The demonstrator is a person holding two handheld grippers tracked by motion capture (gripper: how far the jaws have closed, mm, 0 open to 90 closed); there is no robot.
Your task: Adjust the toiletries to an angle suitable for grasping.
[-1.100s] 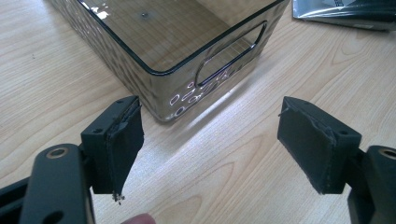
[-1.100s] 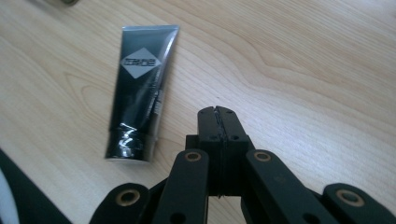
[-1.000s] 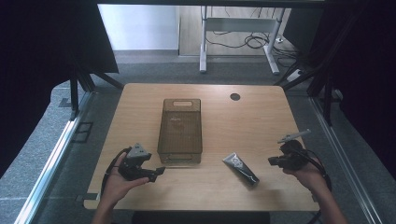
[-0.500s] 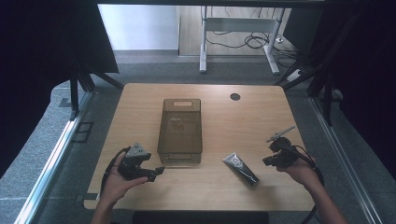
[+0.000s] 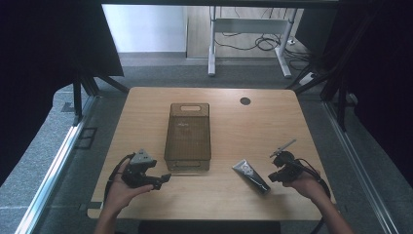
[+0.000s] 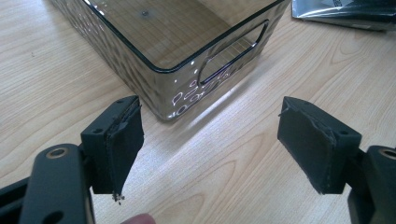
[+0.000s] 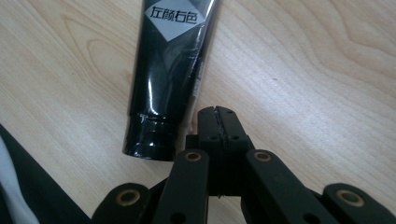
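Right gripper (image 7: 218, 112): jaws pressed together, nothing between them. Black tube (image 7: 170, 74) lies flat on table (image 7: 303, 70), cap end just beside the closed tips, body stretching away ahead. Left gripper (image 6: 210, 144): jaws wide apart, empty, smoky bin (image 6: 177, 51) just ahead.

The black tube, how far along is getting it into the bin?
Nothing looks done yet: the black tube lies flat on the table, outside the clear bin. In hand: the right tool, jaws shut and empty, sits beside the tube's cap end. Left to do: probably opening, gripping and moving it. The left tool waits open near the bin.
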